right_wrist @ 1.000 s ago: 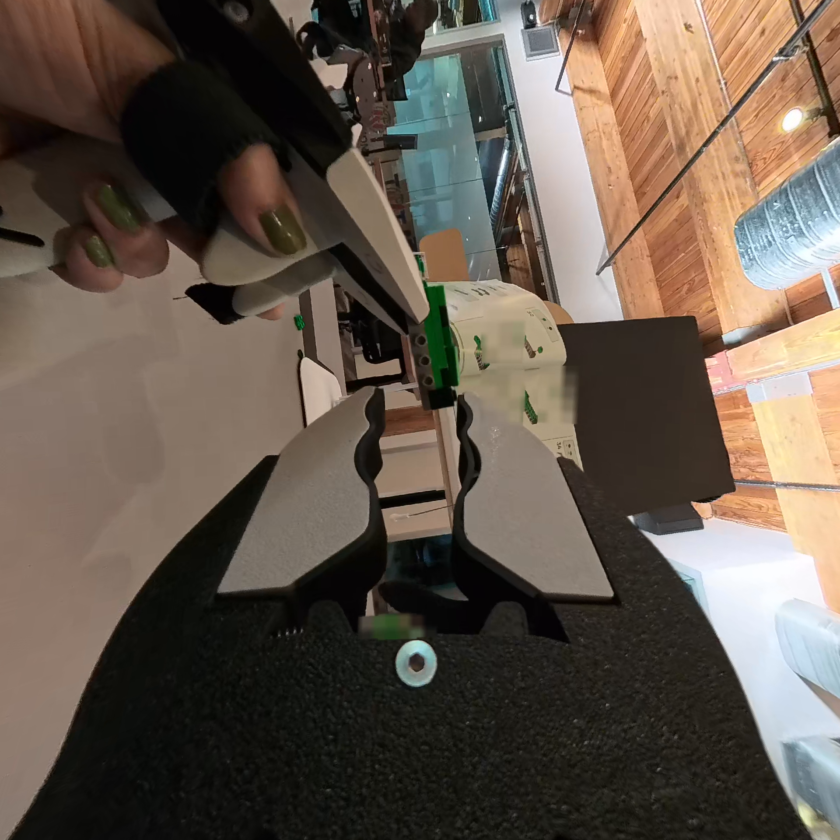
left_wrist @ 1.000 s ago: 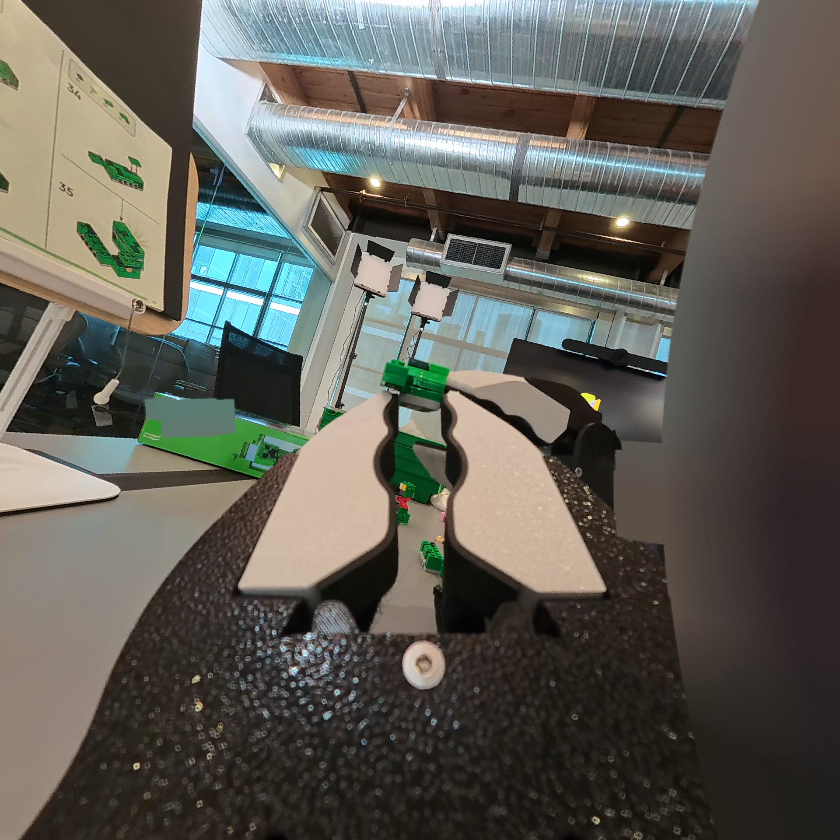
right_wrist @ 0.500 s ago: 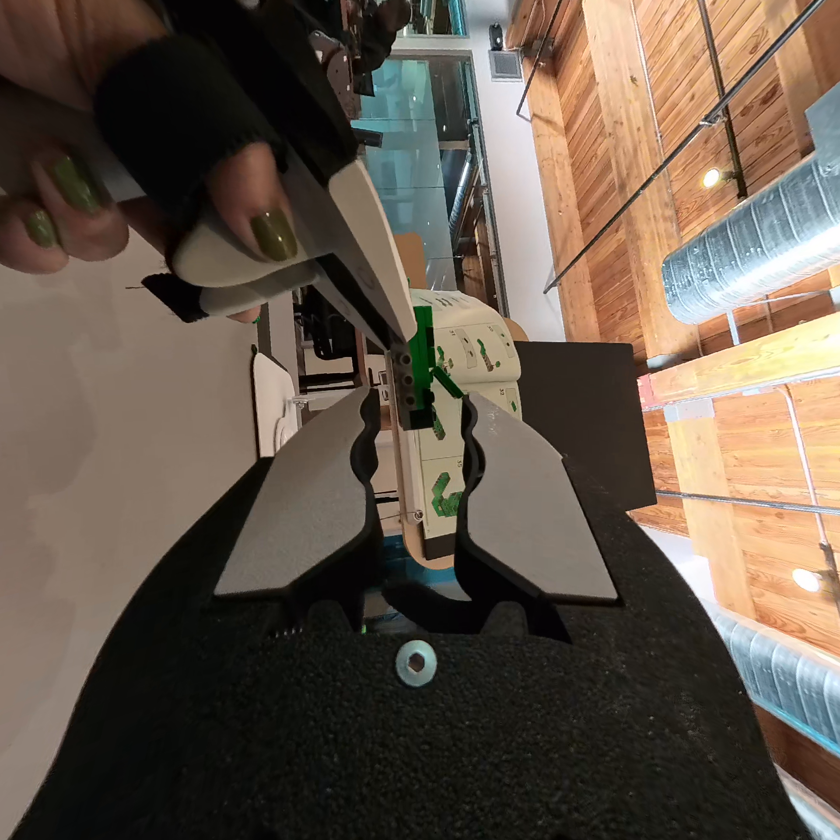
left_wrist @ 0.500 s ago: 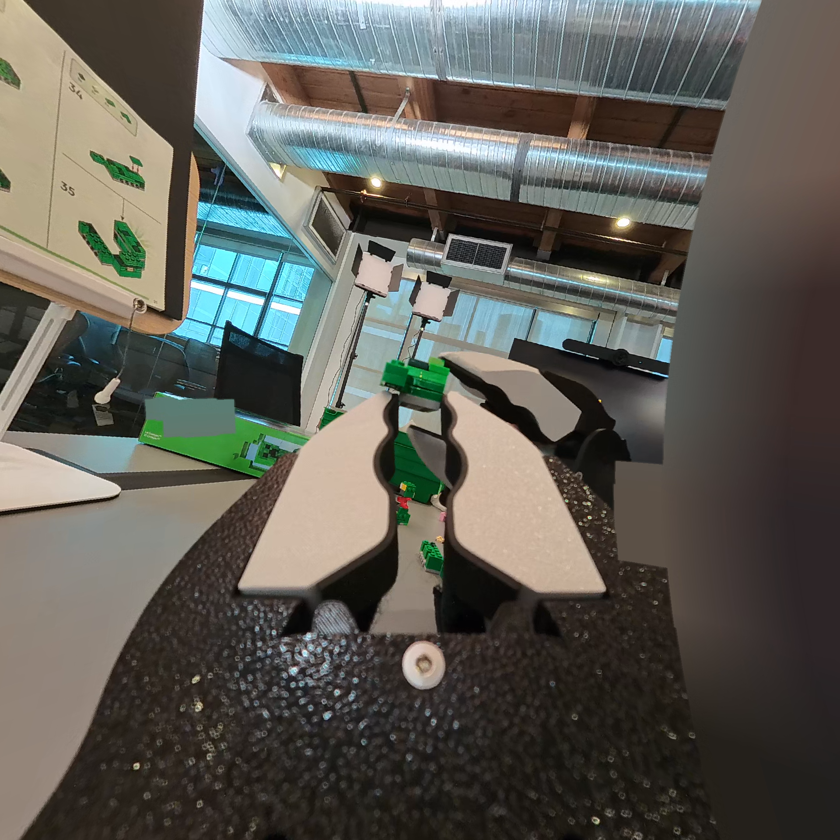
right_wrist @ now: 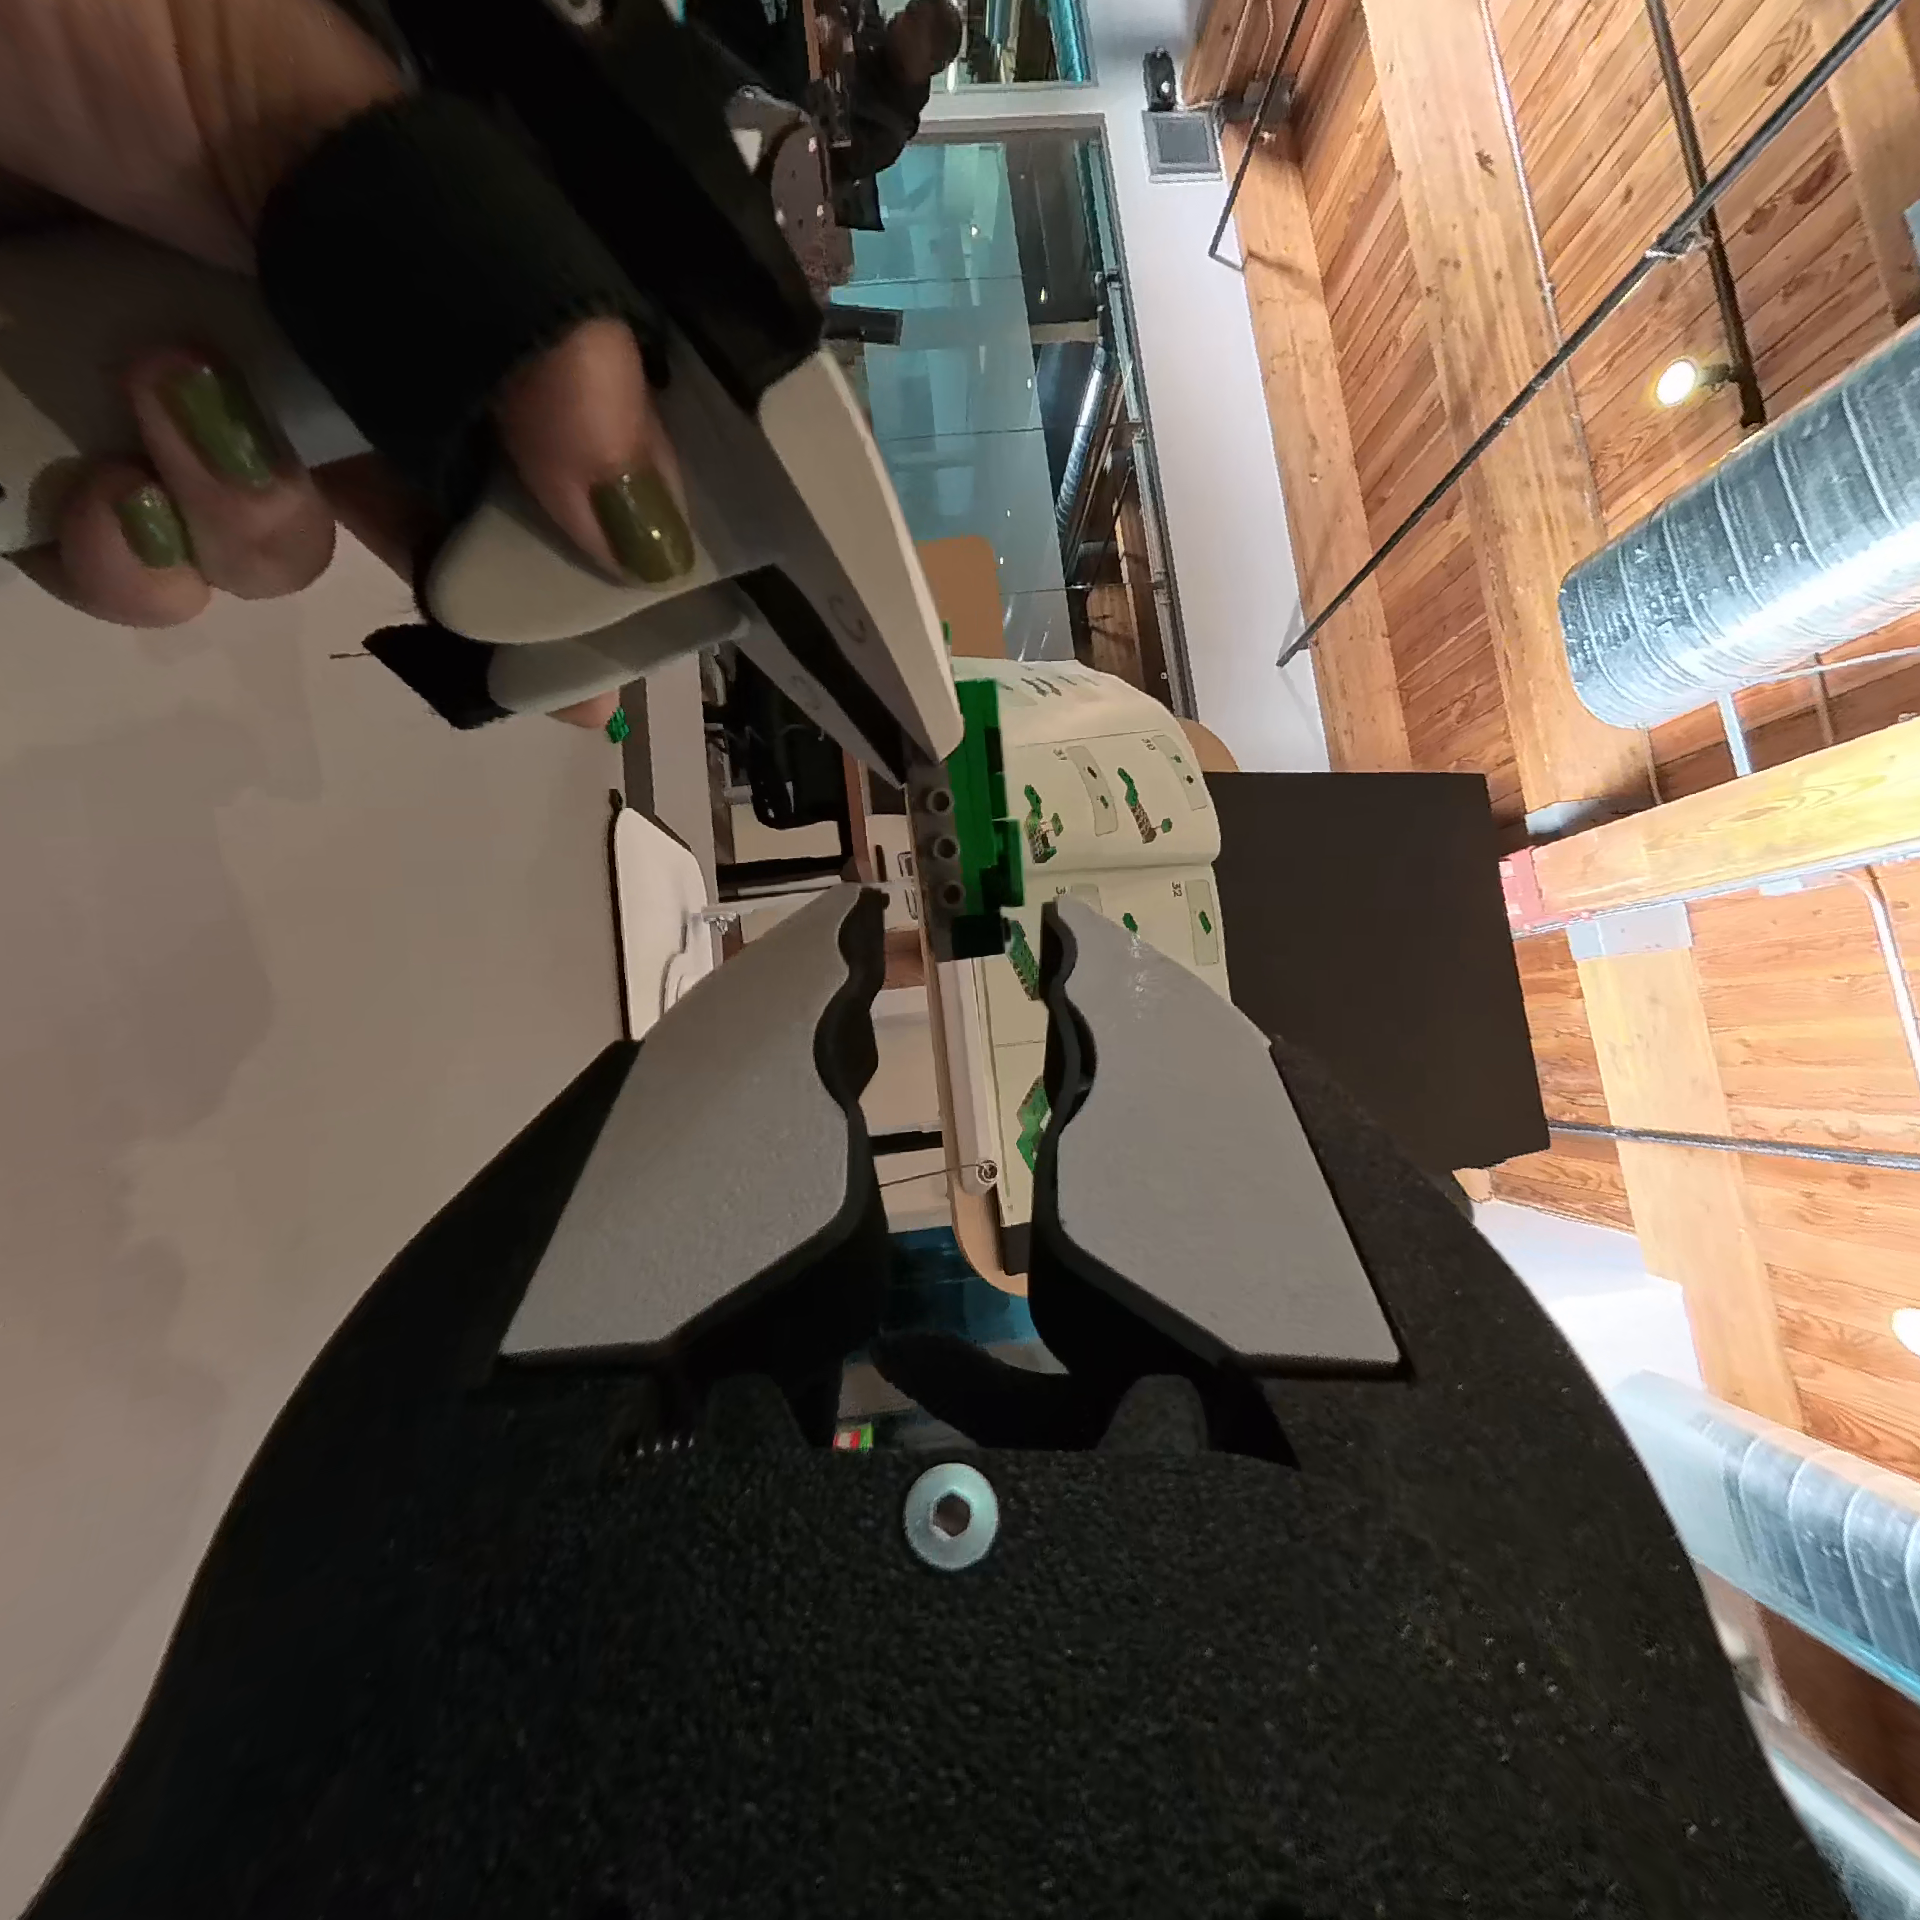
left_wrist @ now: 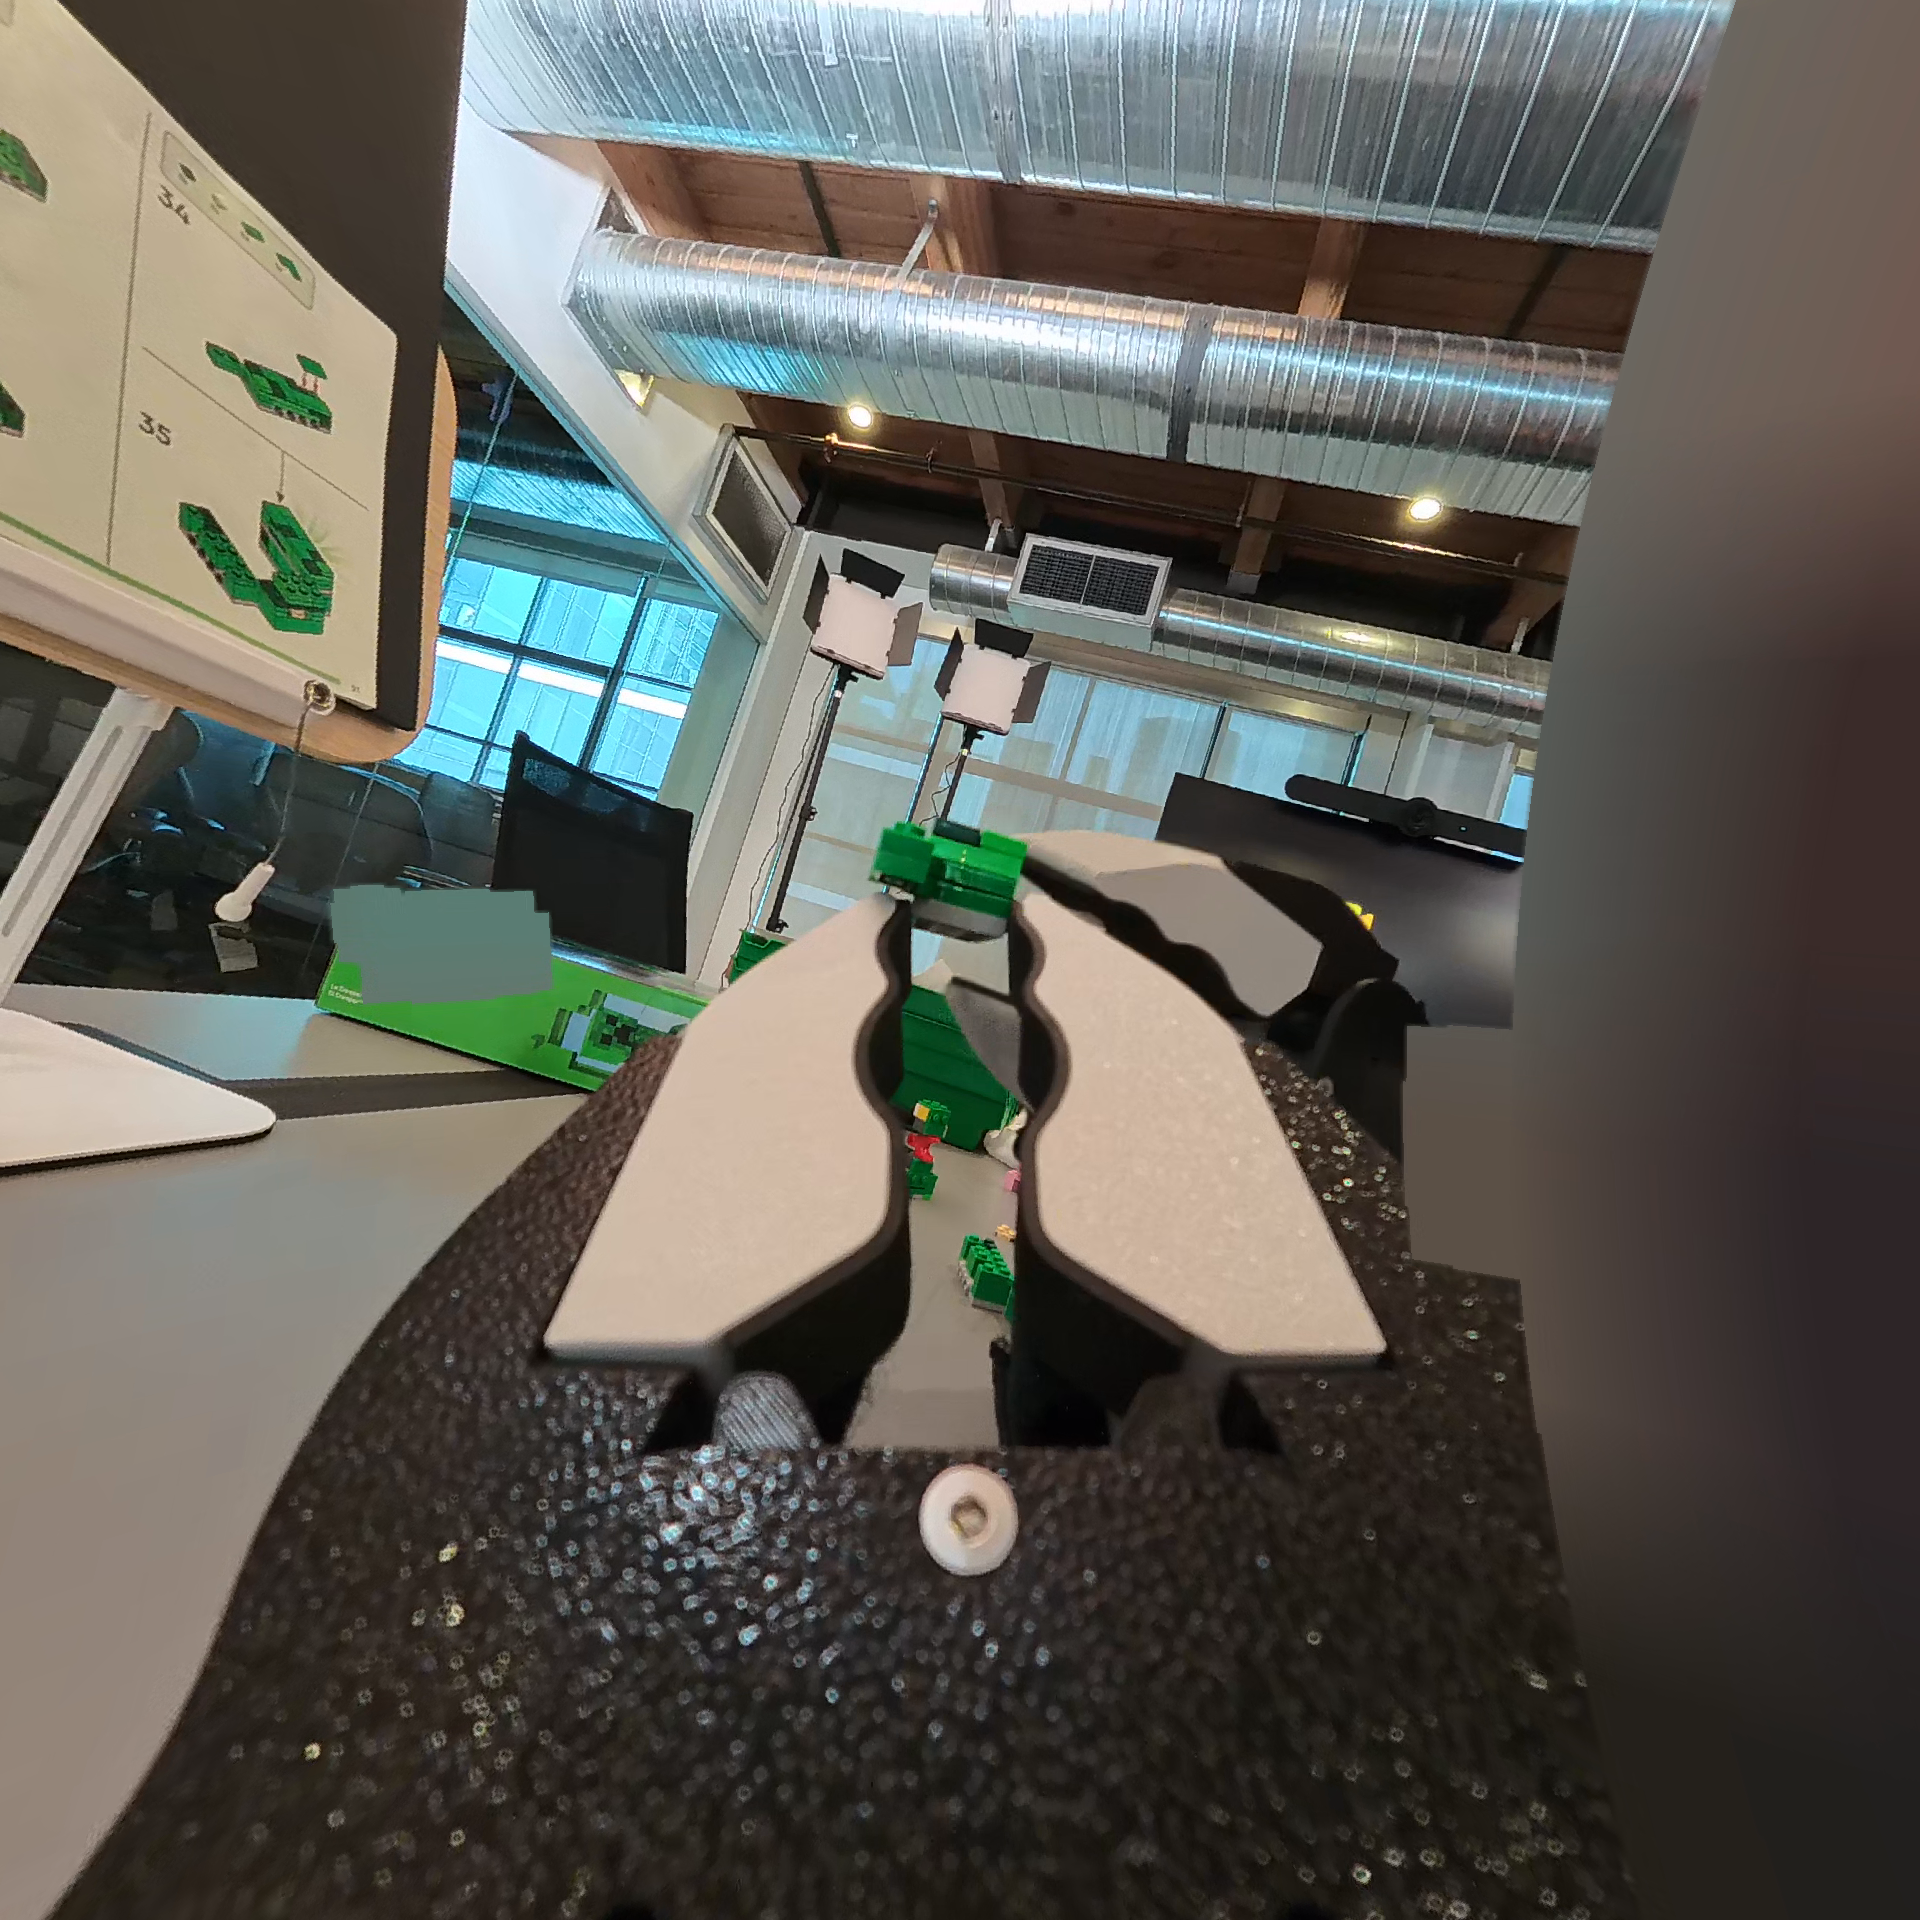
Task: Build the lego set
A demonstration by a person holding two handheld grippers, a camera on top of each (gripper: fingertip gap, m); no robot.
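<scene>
Item: small green-and-grey stud-topped lego sub-assembly (left_wrist: 951, 883), held aloft above the grey worktop (left_wrist: 260, 1247), at 12 o'clock from the left claw (left_wrist: 954, 914). Gripped at the tips of the left claw, narrowly parted, closed on the grey underside of the piece. In the right wrist view the same assembly (right_wrist: 971, 831) hangs from that claw, three grey studs facing 9 o'clock, green layers toward 3 o'clock.

Right claw (right_wrist: 961, 914): parted, empty, tips flanking the lower end of the assembly, apparently without contact; contact not certain. Seen in the left wrist view as grey fingers (left_wrist: 1174, 914) at 2 o'clock, just beside the piece.

Change over the last second: right claw swung from a spot beside the assembly to one straddling its free end; left grip unchanged. Judged meaning: preparation for a regrasp or a squeeze to seat a layer, not a new brick pickup.

Also noted: open white instruction booklet on a stand (left_wrist: 197, 343) at 10 o'clock; flat green set box (left_wrist: 561, 1018) at 9 o'clock on the worktop; loose green, red and pink bricks (left_wrist: 982, 1262) scattered between the claw fingers, well below the held piece. Build evidently partway, many parts unused.
</scene>
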